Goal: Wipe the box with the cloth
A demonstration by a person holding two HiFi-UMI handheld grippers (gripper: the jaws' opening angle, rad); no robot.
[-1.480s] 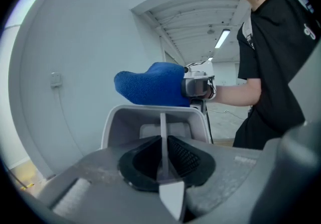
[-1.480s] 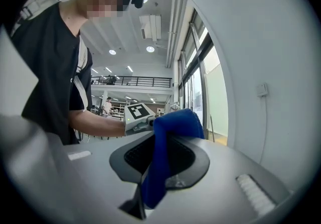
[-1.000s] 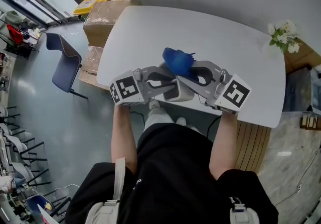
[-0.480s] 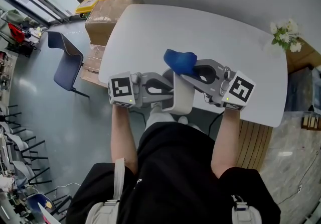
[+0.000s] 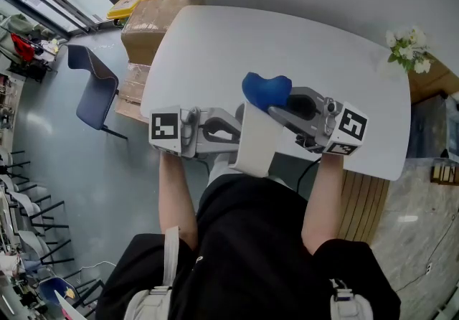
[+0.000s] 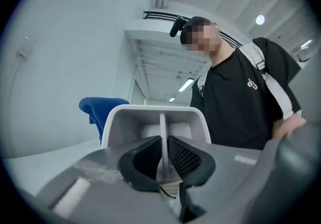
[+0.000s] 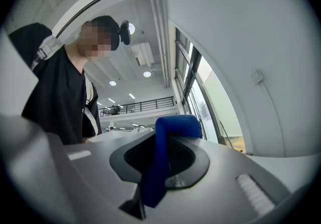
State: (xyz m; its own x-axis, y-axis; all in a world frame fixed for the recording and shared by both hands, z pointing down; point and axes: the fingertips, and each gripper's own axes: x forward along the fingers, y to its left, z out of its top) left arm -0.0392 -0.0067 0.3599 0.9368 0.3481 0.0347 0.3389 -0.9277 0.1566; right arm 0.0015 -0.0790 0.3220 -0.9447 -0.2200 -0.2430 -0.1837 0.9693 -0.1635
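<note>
A white open box is held up over the near edge of the white table, tilted toward the person. My left gripper is shut on its thin wall; in the left gripper view that wall runs between the dark pads of my left gripper. A blue cloth is bunched at the box's far end, and my right gripper is shut on it. In the right gripper view the cloth hangs between the jaws of my right gripper. It also shows beside the box, as the blue cloth.
A blue chair and stacked cardboard boxes stand left of the table. White flowers sit at its far right corner. A wooden slatted surface lies at the right. The person's torso is close under both grippers.
The box has tipped up and drawn nearer the person, with the left gripper swinging left. The right gripper carried the cloth slightly right and up along the box's far end.
</note>
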